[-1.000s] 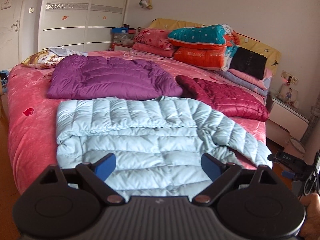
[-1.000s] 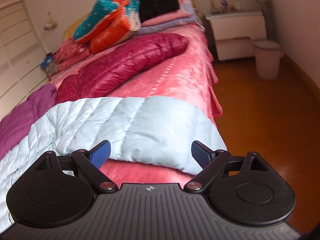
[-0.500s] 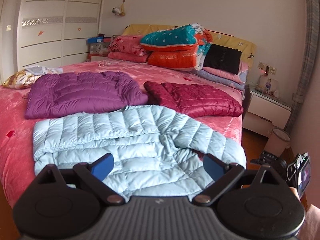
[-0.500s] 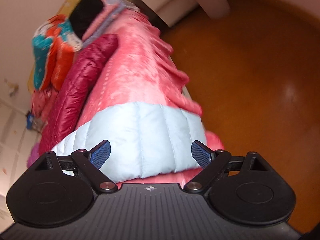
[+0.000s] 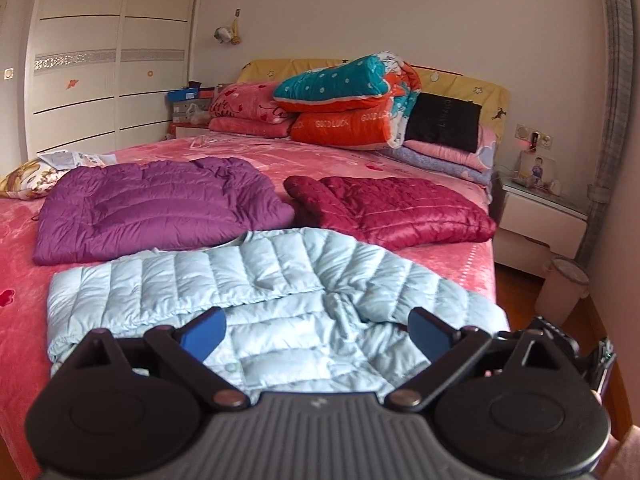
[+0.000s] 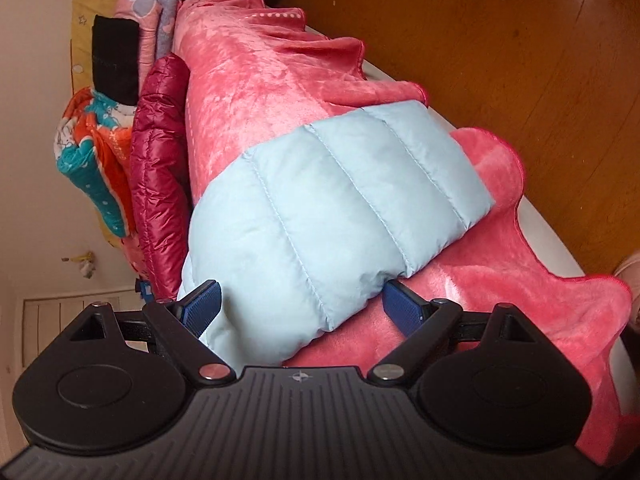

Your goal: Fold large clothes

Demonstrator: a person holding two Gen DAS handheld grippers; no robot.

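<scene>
A pale blue quilted down jacket [image 5: 256, 292] lies spread on the pink bed, one sleeve folded across its front. My left gripper [image 5: 316, 332] hovers open above the jacket's near hem, nothing between its fingers. In the right wrist view, the jacket's other sleeve [image 6: 340, 200] hangs over the bed's side edge. My right gripper [image 6: 300, 308], rolled sideways, stands open with the sleeve's end between its blue pads [image 6: 202, 306], which are apart from the cloth on both sides. The right gripper [image 5: 560, 344] also shows at the bed's right edge in the left view.
A purple jacket [image 5: 152, 208] and a dark red jacket [image 5: 400, 208] lie folded further up the bed [image 5: 24, 248]. Stacked quilts and pillows [image 5: 348, 104] sit at the headboard. A nightstand [image 5: 540, 212] and bin [image 5: 564, 288] stand right, on the wooden floor [image 6: 500, 32].
The left gripper has drawn back and swung right. The right gripper has rolled sideways and closed in on the hanging sleeve, whose end now sits between its open fingers.
</scene>
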